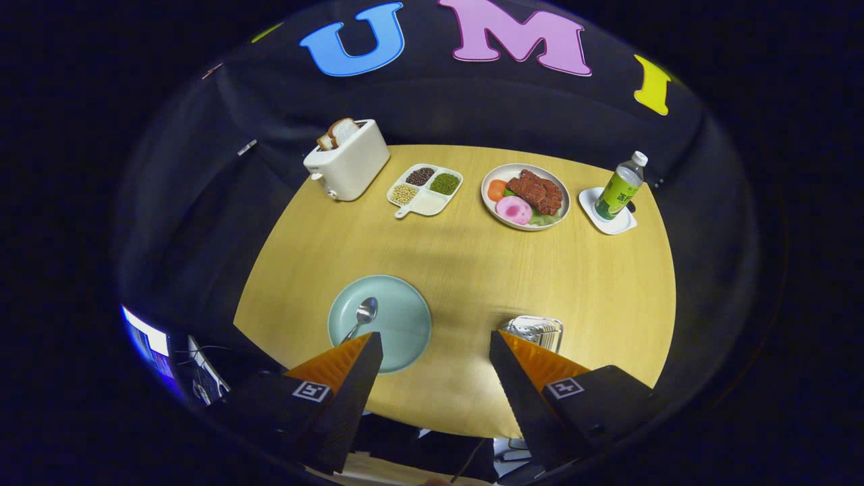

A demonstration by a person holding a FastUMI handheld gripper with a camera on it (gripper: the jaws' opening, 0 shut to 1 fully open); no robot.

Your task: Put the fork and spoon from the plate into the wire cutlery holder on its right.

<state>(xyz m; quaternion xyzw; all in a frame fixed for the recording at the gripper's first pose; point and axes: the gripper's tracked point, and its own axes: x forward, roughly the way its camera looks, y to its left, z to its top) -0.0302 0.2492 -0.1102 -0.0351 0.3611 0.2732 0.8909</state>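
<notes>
My claw [435, 341] hangs wide apart, gripping nothing. A shiny metal spoon [363, 316] lies on the pale green round plate [405, 317] — the silver wire cutlery holder [535, 331] stands just right.

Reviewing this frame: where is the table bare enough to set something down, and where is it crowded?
Bare: the wide middle band between the plate and the food plate, and beyond the wire cutlery holder. Crowded: the far row from toaster to bottle. The open gripper holds nothing.
</notes>
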